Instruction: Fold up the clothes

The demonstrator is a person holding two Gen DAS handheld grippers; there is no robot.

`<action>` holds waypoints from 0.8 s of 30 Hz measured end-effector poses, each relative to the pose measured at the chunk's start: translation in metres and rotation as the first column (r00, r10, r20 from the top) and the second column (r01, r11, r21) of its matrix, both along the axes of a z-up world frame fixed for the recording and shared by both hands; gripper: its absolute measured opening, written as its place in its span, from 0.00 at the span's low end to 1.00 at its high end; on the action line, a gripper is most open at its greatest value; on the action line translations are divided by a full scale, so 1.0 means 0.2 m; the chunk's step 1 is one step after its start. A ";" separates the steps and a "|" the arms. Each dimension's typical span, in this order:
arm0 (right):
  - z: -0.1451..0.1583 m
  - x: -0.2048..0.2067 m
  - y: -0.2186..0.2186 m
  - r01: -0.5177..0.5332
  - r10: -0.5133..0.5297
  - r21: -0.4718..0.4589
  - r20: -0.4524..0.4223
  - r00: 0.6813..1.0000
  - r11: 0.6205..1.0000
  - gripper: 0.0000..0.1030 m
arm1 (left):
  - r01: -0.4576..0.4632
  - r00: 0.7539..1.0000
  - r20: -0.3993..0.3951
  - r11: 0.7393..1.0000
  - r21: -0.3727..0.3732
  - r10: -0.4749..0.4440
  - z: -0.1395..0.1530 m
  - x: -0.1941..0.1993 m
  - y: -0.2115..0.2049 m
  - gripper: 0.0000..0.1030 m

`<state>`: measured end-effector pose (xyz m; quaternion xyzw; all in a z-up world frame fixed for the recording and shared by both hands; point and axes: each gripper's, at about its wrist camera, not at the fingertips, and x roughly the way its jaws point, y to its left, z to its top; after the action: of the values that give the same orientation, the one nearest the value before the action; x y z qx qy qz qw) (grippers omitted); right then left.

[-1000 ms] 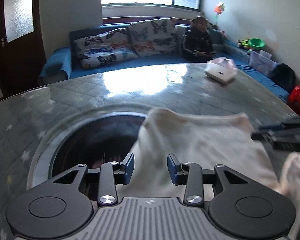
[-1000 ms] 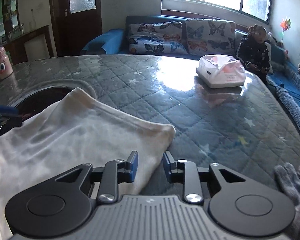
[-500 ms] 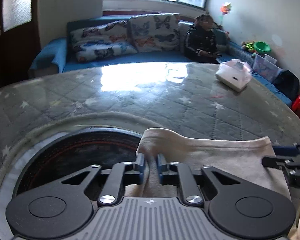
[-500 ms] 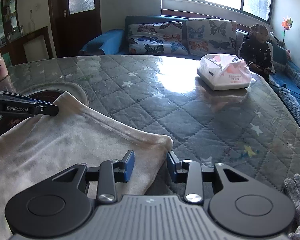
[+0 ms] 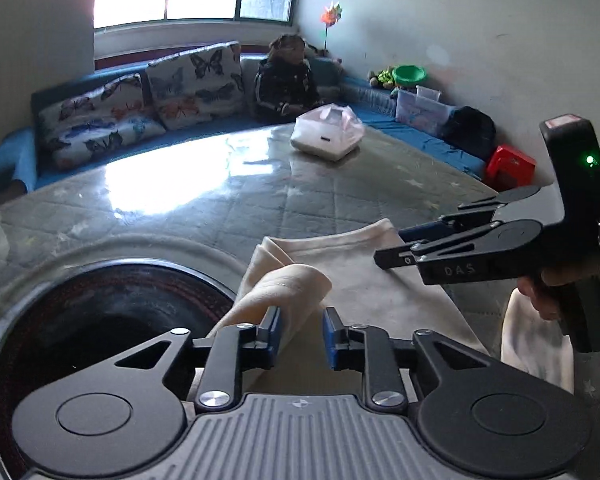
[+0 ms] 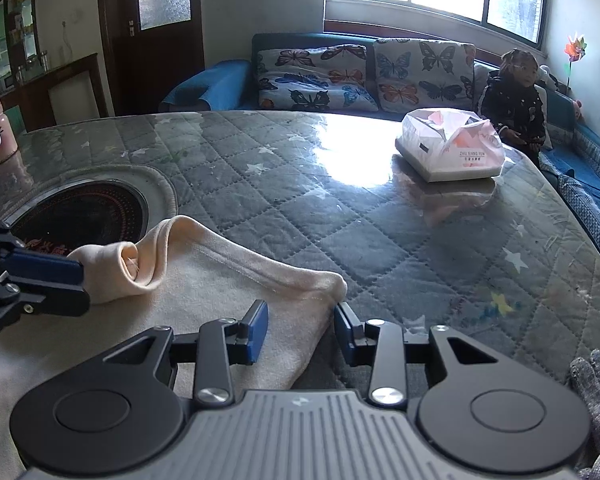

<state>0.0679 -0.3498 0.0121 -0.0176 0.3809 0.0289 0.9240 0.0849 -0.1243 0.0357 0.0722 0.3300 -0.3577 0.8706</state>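
Holding a bunched cloth corner loosely, my left tongs (image 5: 298, 334) sit at bottom centre of the left view.

- Left tongs: jaws opening now. Half a second ago they were pinched tight on the cloth's far left corner; a second ago they stood wide over flat cloth. The corner (image 5: 288, 288) is now curled up off the table and rests against the left pad, with a gap at the right pad. I read this as a grip slipping or being let go, not a firm hold.
- Right tongs (image 6: 300, 326): bottom centre of the right view, parted, astride the cloth's right edge; pads not pressing it. Little change over the last second.
- Cloth (image 6: 220, 292): cream garment, spread across the lower left of the right view on the table (image 6: 340, 208). Its far hem has gone from flat to a raised roll at the left end, just beside the dark round hob (image 6: 76, 216).
- Box (image 6: 450, 148): white, upper right of the right view, well apart from the cloth, unmoved.
- Sofa (image 6: 228, 92): blue, beyond the table, with a seated person at upper right.

Meaning for the task: the fold has begun on the left only. My judgement is that the left corner needs regripping, and the right edge gripping, before anything carries over.
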 end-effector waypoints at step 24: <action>0.00 0.04 0.01 -0.007 0.007 -0.010 0.000 1.000 1.000 0.31 | -0.271 0.962 0.046 0.963 0.001 0.271 0.00 0.25 0.18 0.05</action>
<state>0.0763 -0.3469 0.0128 -0.0235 0.3811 0.0301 0.9237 0.1346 -0.0887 0.0348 0.0376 0.3183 -0.2324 0.9183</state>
